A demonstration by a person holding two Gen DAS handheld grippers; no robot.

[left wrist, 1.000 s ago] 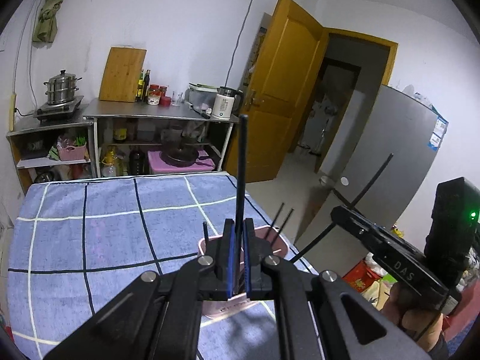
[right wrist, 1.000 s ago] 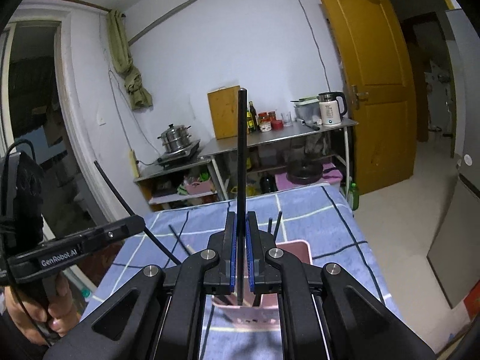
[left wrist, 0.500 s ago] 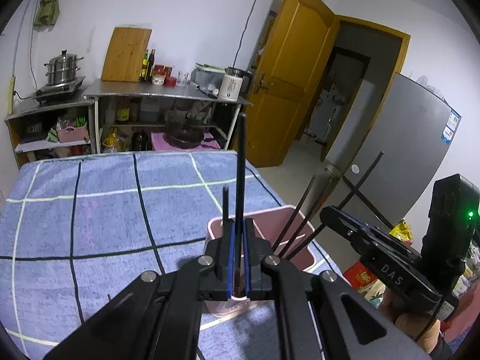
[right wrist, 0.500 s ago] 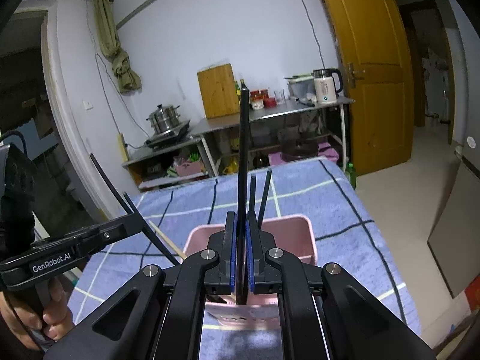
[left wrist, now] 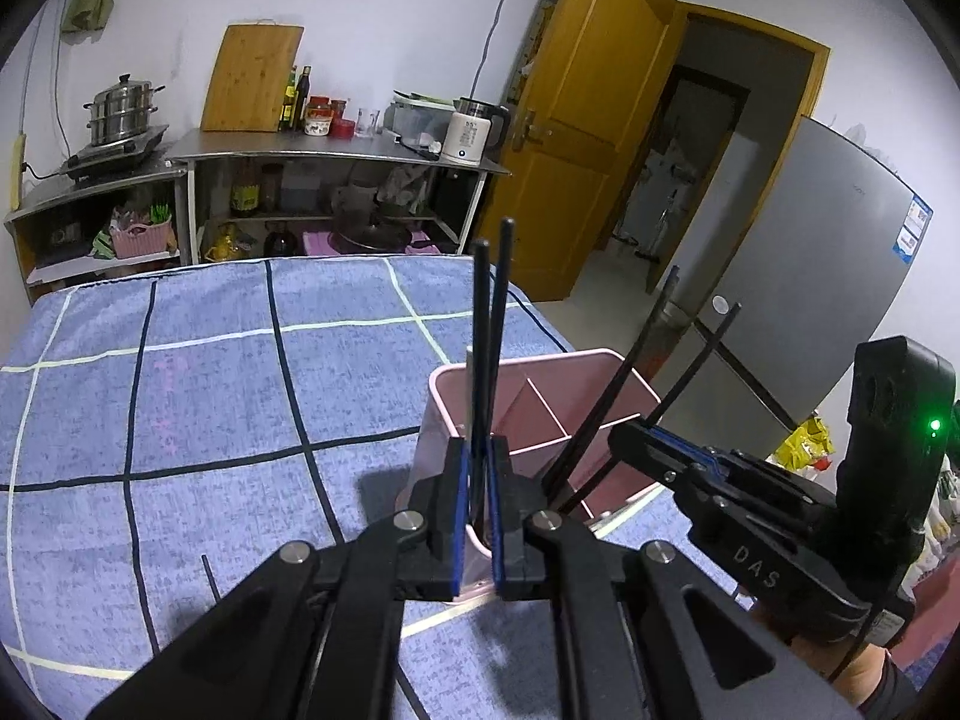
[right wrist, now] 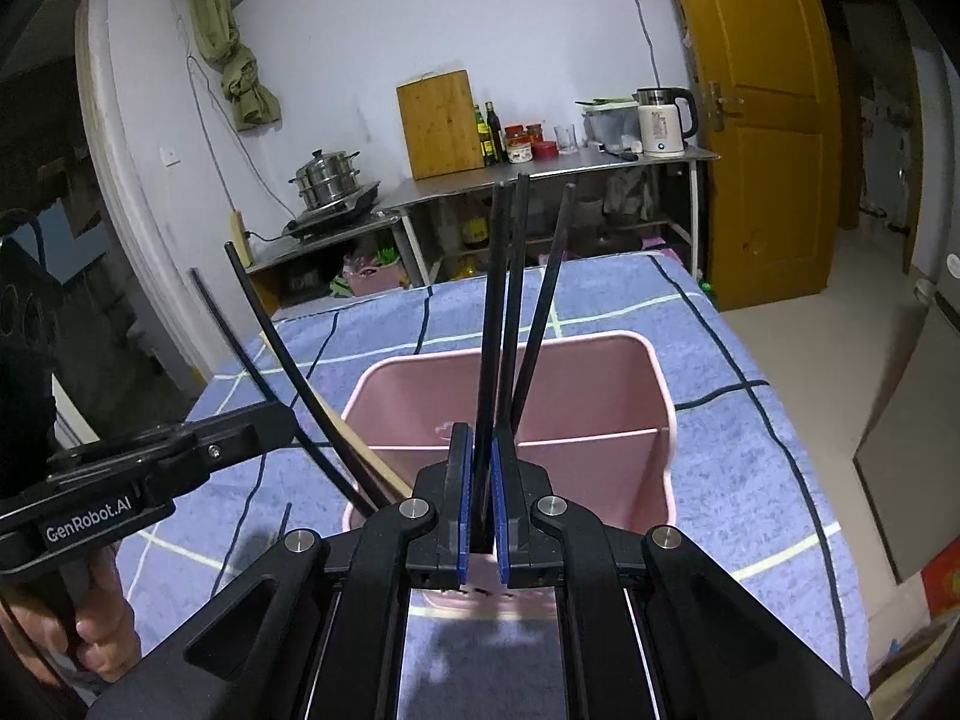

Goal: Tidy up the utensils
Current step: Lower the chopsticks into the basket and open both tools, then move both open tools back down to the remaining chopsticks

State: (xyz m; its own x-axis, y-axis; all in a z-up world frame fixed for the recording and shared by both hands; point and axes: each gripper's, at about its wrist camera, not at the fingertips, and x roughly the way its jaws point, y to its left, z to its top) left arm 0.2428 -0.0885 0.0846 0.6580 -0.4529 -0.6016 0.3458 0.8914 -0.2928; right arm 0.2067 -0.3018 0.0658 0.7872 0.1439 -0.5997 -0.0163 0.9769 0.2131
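Now both grippers, the left gripper (left wrist: 475,480) and right gripper (right wrist: 483,480), each pinch black chopsticks (right wrist: 501,300) over the pink holder (right wrist: 654,384) near the bed's right edge; let go gently, straight down.

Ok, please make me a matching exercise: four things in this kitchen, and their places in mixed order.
Things:
1 pink holder
2 cutting board
3 steel pot
4 white kettle

Places:
A on the stove
B on the blue checked cloth
C at the right end of the steel counter
D leaning against the wall

Pairs: 1-B, 2-D, 3-A, 4-C
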